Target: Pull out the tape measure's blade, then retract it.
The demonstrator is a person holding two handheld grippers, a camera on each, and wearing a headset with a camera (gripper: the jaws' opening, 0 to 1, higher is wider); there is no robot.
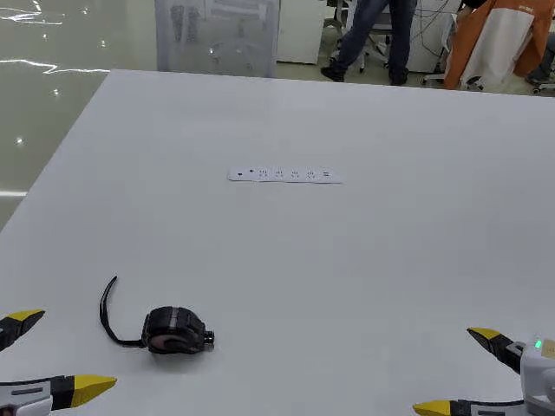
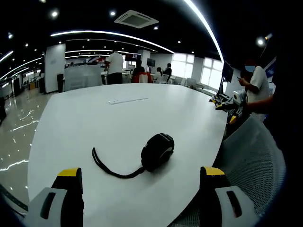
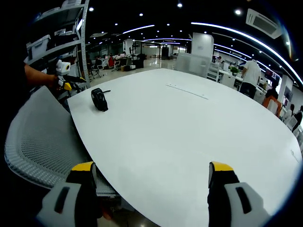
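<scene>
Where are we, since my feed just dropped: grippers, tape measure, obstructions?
Left gripper open, facing tape measure, not touching. Right gripper open, farther off. Nothing pulled out yet, nothing in between.

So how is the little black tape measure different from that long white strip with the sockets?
The round black tape measure is dark and chunky; the long white socket strip is pale and flat. The tape measure lies near the front edge, the socket strip farther back, mid-table. The tape measure trails a black loop strap; the socket strip shows a row of sockets. Both rest on the white table.
</scene>
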